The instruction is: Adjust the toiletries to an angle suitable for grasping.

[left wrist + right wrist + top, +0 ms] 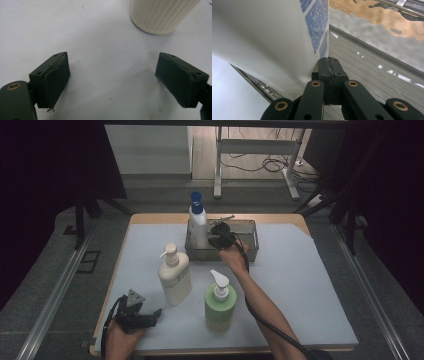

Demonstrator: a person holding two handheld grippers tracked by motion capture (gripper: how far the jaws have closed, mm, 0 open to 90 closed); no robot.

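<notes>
At the lower left of the high view, the left tongs [150, 315] are held low over the worktop [310, 285] by a hand [120, 340], with the grey three-cornered plate on top. In the left gripper view these tongs [112, 80] are seen with the jaws standing wide apart over the bare pale surface, nothing between them; the ribbed base of the cream pump bottle [160, 15] is seen at the upper right of that frame, well apart from both jaws.

In the high view the cream pump bottle [174, 275] is placed upright left of centre, and a green pump bottle [220, 302] is placed upright just right of it and lower in the frame. Above them, at upper centre, a metal tray [250, 242] is set on the worktop, and a white bottle with a blue cap [198, 220] stands upright in its left end.

The right tongs [216, 236] are held inside the tray, just beside that bottle. In the right gripper view the right tongs [330, 65] are seen with the jaws pressed together on nothing, the white bottle's printed label [317, 27] close against them at the left; actual contact cannot be made out, possibly a light touch. The ribbed tray floor [372, 75] is seen at the right.
</notes>
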